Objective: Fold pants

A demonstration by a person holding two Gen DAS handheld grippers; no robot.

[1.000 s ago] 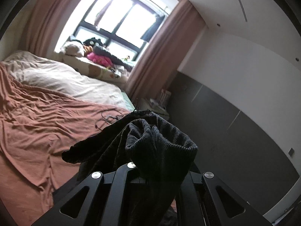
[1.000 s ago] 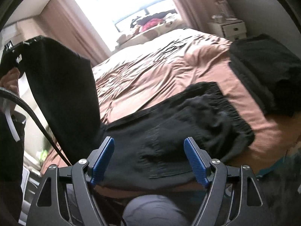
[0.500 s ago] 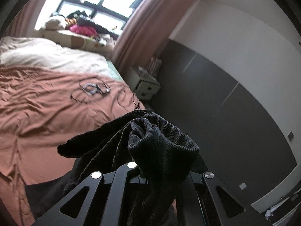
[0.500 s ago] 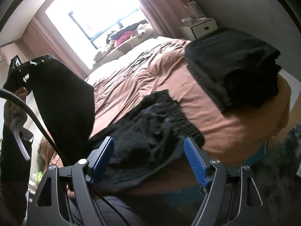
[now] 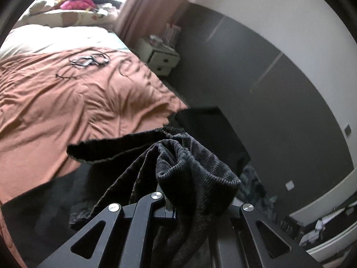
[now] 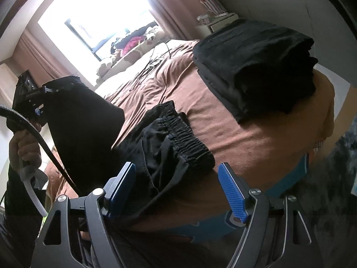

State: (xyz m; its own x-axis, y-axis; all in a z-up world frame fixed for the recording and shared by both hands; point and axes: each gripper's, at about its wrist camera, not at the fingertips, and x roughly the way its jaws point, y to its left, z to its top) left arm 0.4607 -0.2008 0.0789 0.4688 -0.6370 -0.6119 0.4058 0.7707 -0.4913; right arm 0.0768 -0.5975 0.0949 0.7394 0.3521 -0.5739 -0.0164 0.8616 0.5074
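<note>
Left wrist view: the left gripper is clenched on the pants, a bunch of dark, ribbed, corduroy-like cloth that wells up between the jaws and hides the fingertips. One hem edge juts out to the left as a flat flap; the rest falls below the frame. Beyond it lies the bed under a wrinkled rust-brown cover, with a tangle of cables on it. A white nightstand with two drawers stands beside the bed against the grey wall; small items sit on top, too blurred to name. A dark folded stack lies at the bed's near corner.

Right wrist view: the right gripper is released, its blue pads spread wide and holding nothing. The pants lie crumpled on the bed just ahead of it, black, the gathered elastic waistband facing right, while one leg rises leftward to the left gripper, held up off the bed. The folded stack rests farther right on the cover, apart from the pants.
</note>
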